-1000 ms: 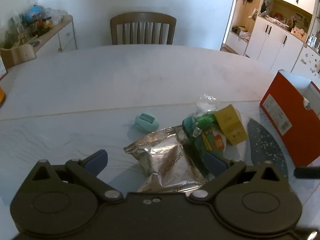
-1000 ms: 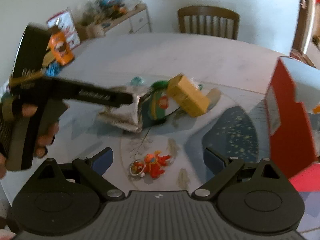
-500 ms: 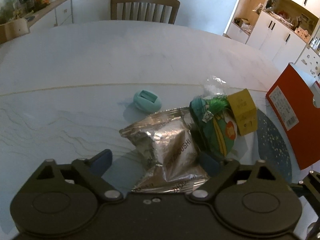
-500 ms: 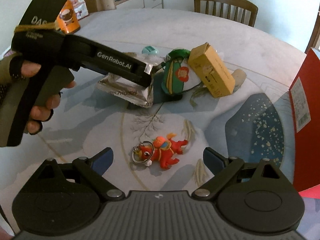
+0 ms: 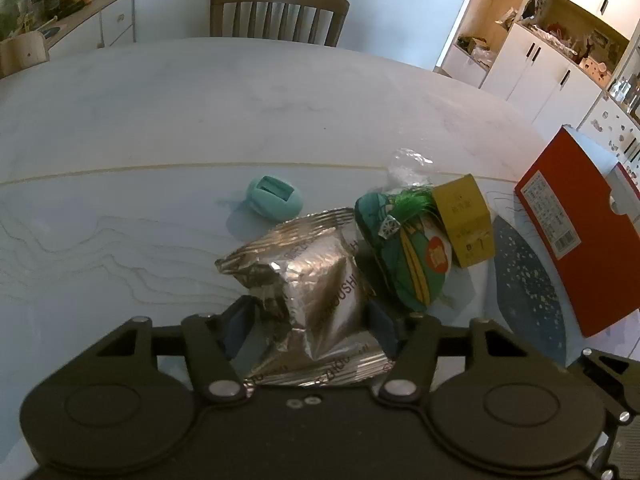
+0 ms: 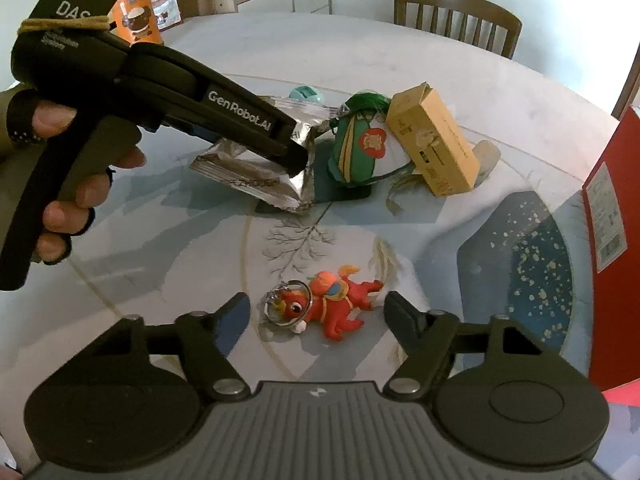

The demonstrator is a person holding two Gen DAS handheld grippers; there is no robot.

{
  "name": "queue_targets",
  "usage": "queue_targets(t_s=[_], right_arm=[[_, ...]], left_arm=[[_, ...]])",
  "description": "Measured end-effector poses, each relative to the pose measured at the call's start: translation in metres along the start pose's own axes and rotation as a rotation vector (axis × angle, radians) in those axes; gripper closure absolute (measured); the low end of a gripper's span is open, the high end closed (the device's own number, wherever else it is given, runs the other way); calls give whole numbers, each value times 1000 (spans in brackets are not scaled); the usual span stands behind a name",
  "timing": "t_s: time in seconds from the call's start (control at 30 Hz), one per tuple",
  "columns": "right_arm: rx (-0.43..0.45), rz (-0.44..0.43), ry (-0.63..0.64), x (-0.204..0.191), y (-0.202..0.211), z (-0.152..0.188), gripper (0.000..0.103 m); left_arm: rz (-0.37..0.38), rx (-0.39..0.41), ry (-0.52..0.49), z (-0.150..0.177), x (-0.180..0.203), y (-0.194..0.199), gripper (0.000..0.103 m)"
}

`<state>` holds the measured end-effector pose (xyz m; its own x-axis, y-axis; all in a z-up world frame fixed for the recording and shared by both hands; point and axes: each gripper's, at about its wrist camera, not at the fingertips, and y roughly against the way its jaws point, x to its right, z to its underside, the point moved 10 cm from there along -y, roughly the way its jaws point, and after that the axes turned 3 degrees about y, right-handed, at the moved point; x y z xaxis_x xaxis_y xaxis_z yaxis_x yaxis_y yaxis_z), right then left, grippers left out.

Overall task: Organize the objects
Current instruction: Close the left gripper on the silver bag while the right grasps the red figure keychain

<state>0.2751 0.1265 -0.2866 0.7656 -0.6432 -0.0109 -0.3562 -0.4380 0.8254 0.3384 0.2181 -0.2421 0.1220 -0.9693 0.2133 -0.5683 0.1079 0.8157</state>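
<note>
A wooden slat-back chair (image 5: 279, 14) stands at the far side of the pale marble-patterned worktop (image 5: 200, 112), with a cluttered sideboard (image 5: 76, 20) at left and white cupboards (image 5: 536, 68) at right.

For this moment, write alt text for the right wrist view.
The left gripper, held in a hand, closes on a silver foil packet on the table. Nearer, the open right gripper flanks a red toy keychain.
</note>
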Motion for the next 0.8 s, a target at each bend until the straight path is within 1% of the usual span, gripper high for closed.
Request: queue_targets(t_s=[0.07,0.1,0.17,0.27,0.4,0.6,0.73,0.8], right_arm=[[4,10,8,2,0,0,39],[5,15,10,2,1,0,41],[11,14,10,3,2,1,49],[14,17,15,3,2,1,50],[17,6,-6,4,3,2,51],[37,-4,-46,9,16,2,51],[74,-19,-70,12,37,-3,51],[89,-18,-71,13,47,-5,51]], left_arm=[[2,1,4,1,0,1,45],[3,2,7,1,0,1,49],[4,2,11,2,0,3,51],[7,11,17,4,0,6,56],[6,14,24,6,1,10,60],[12,18,46,11,1,22,60],[15,26,52,14,7,39,60],[30,31,61,15,12,48,60]])
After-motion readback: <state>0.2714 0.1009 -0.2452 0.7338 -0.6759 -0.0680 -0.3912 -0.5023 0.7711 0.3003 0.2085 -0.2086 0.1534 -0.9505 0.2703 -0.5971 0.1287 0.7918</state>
